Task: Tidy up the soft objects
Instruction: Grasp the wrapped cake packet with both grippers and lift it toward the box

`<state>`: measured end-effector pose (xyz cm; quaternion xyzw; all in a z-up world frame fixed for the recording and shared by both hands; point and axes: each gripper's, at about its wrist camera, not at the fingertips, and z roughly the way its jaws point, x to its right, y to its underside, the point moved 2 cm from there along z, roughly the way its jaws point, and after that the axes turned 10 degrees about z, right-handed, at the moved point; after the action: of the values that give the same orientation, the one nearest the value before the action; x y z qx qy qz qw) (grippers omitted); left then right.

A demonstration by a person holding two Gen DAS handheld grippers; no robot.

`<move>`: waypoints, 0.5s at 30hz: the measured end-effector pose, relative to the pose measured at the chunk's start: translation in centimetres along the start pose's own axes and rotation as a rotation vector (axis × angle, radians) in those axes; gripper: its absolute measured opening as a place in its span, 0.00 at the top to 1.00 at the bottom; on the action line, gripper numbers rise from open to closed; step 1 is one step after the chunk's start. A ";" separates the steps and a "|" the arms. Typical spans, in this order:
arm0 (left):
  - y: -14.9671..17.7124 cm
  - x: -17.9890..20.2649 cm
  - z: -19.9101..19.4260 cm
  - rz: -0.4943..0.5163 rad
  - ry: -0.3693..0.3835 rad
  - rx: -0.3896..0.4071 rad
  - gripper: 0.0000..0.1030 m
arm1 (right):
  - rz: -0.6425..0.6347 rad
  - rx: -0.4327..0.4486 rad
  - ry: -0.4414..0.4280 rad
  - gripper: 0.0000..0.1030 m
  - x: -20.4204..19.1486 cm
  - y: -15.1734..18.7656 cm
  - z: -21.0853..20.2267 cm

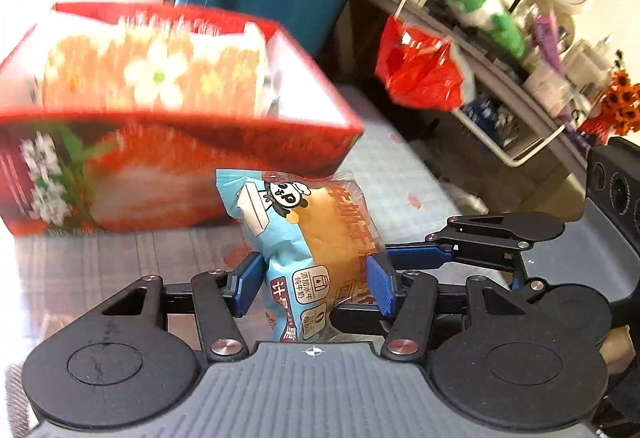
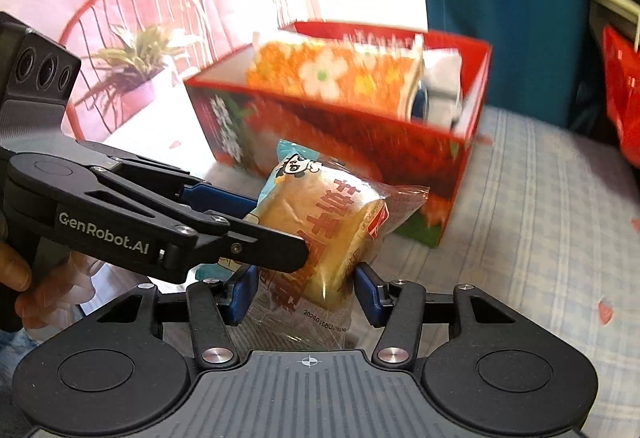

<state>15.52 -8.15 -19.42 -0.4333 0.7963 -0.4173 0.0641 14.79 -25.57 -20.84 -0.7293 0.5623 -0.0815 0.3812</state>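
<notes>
Both tongs pinch one wrapped bread bun (image 1: 316,238) above a checked tablecloth (image 2: 540,206) on the desk. In the left wrist view the left tongs (image 1: 316,284) press their blue pads (image 1: 250,284) into the lower part of the blue-and-clear wrapper at lower centre of the frame. In the right wrist view the right tongs (image 2: 308,292) squeeze the wrapper's clear end near the bottom edge, the jaws closing, while the left ones reach in from the left of the frame. Behind the bun, in the upper half of both views, stands an open red cardboard box (image 2: 352,142) holding an orange flower-patterned soft item (image 2: 332,74). A red plastic bag (image 1: 420,70) hangs from a cluttered shelf (image 1: 520,38) at upper right of the left view.
</notes>
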 end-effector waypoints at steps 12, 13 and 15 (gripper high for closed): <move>-6.3 -2.1 -2.5 0.032 -0.035 0.109 0.43 | -0.078 0.112 0.014 0.53 -2.1 -7.0 -1.1; -6.8 -2.4 -2.5 0.031 -0.034 0.113 0.43 | -0.078 0.119 0.015 0.53 -1.9 -7.6 -0.9; -8.0 -3.2 -1.9 0.016 -0.029 0.118 0.43 | -0.078 0.134 0.013 0.53 -1.6 -8.8 -0.3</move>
<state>21.71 -6.80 -13.23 -0.4282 0.7727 -0.4567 0.1044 20.75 -23.67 -14.40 -0.7229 0.5291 -0.1388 0.4221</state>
